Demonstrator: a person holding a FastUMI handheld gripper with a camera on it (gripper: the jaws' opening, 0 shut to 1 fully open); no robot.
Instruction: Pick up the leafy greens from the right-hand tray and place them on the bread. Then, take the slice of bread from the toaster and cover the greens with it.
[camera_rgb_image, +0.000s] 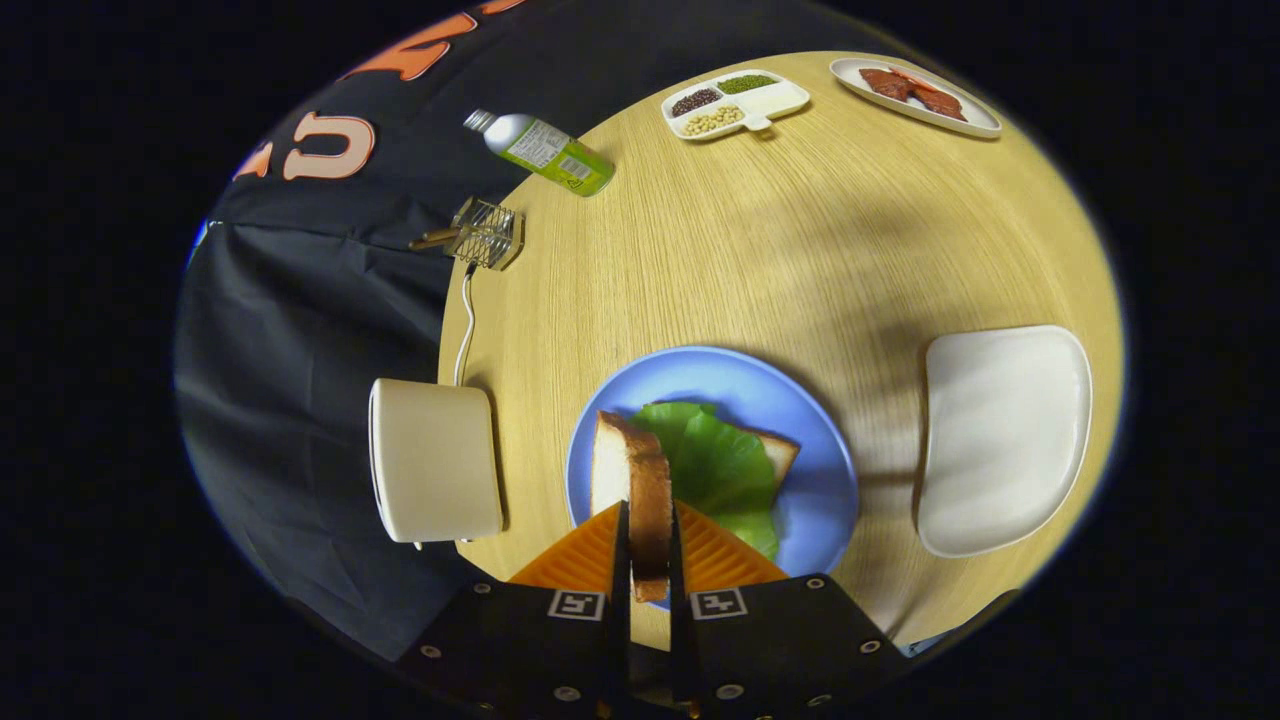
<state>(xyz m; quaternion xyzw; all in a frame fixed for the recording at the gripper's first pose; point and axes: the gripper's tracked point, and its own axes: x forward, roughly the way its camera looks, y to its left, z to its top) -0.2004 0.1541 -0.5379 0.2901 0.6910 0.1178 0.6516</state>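
Bread slice (640, 485) held edge-on, clamped between the 2 orange fingers (585, 555) of the gripper (650, 560), above the blue plate (800, 420); leafy greens (720, 465) lie on the lower bread (780, 452) just beyond the fingers; toaster (435, 460) at 9 o'clock at the table (760, 240) edge; white tray (1005, 435) at 3 o'clock, apart from the plate; open tabletop toward 12; bottle (545, 152), divided dish (735, 103), far plate (915, 95) along the far rim.

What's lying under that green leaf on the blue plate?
A slice of bread: only its corner shows past the leaf; the rest is covered. The gripper holds a second slice on edge over the blue plate.
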